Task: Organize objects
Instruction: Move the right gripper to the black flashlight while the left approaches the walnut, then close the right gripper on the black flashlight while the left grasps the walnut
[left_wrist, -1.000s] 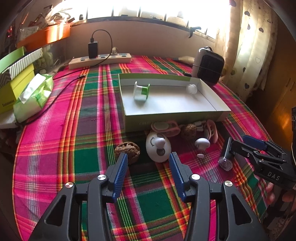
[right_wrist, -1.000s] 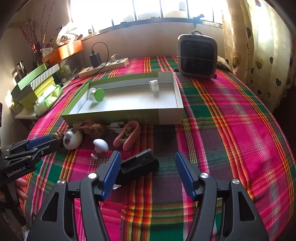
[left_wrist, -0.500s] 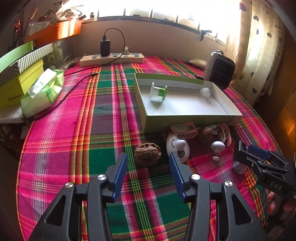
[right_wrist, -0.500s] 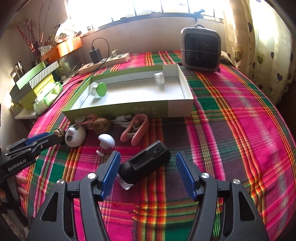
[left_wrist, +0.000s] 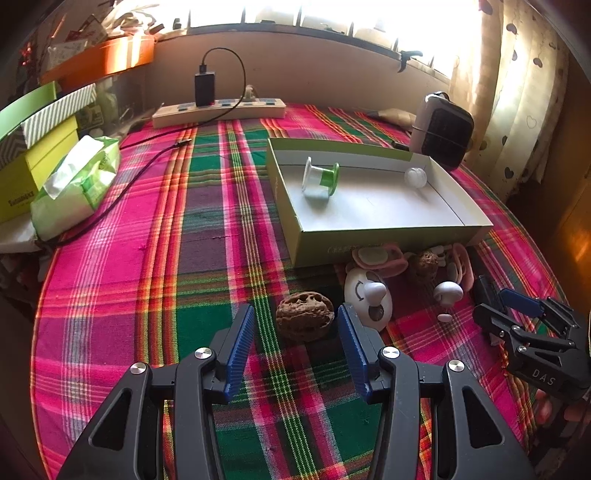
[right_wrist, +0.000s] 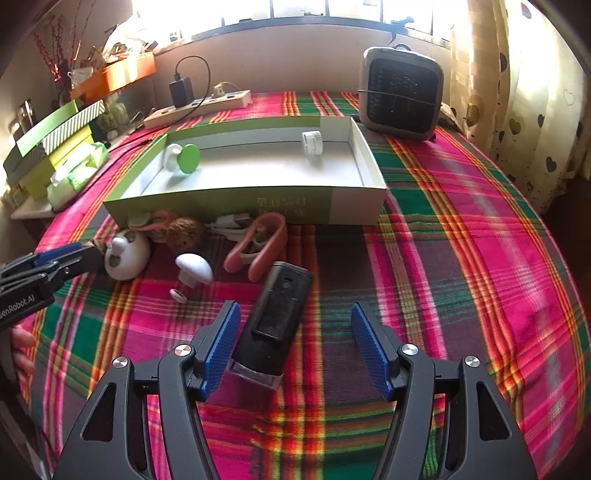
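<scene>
A brown walnut lies on the plaid cloth between the tips of my left gripper, which is open, with a gap at its left pad. A black oblong device lies lengthwise between the fingers of my right gripper, close to the left pad; that gripper is open too. Ahead stands a shallow green-and-white box holding a green-white spool and a white cap. In front of the box lie a white egg-shaped gadget, a white mushroom-shaped piece, a second walnut and a pink clip.
A small heater stands behind the box at the right. A power strip with a charger and cable runs along the back. A wipes pack and stacked boxes crowd the left edge. A curtain hangs at the right.
My left gripper has shifted left from the egg-shaped gadget, so the walnut now sits between its tips. In the right wrist view the black device has come in between the fingers and lies lengthwise.
</scene>
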